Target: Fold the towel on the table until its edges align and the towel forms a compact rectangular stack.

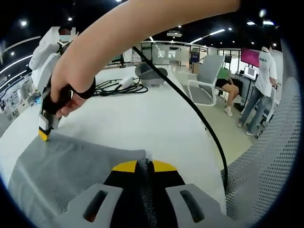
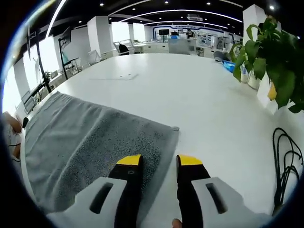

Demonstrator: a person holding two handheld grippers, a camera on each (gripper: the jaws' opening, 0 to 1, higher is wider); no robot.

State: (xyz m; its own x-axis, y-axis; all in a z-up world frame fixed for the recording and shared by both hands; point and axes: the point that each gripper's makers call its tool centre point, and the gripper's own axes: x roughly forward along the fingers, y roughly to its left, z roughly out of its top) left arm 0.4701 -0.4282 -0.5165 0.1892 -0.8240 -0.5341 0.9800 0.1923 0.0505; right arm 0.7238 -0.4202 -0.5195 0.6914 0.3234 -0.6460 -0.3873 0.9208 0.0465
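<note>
— Right, where's the grey terry towel [image 2: 90,142]?

— Flat on the round white table [image 2: 190,90], spread out to the left in the right gripper view. The right gripper [image 2: 159,164] hovers at its near edge, yellow-tipped jaws parted, nothing between them.

— And the left gripper [image 1: 144,165]?

— Jaws pressed together at the towel's [image 1: 57,171] edge. Whether cloth sits between them, I cannot tell.

— What's that coming in on the left gripper view?

— The right gripper [image 1: 43,133] in a person's hand [image 1: 66,90], its tip touching the towel's far corner. Behind it, a black coiled cable [image 1: 116,87] and a grey bowl-shaped bin [image 1: 151,75] sit on the table [image 1: 156,118].

— Anything else?

— A leafy green potted plant [image 2: 270,52] beside the table, in the right gripper view.
</note>
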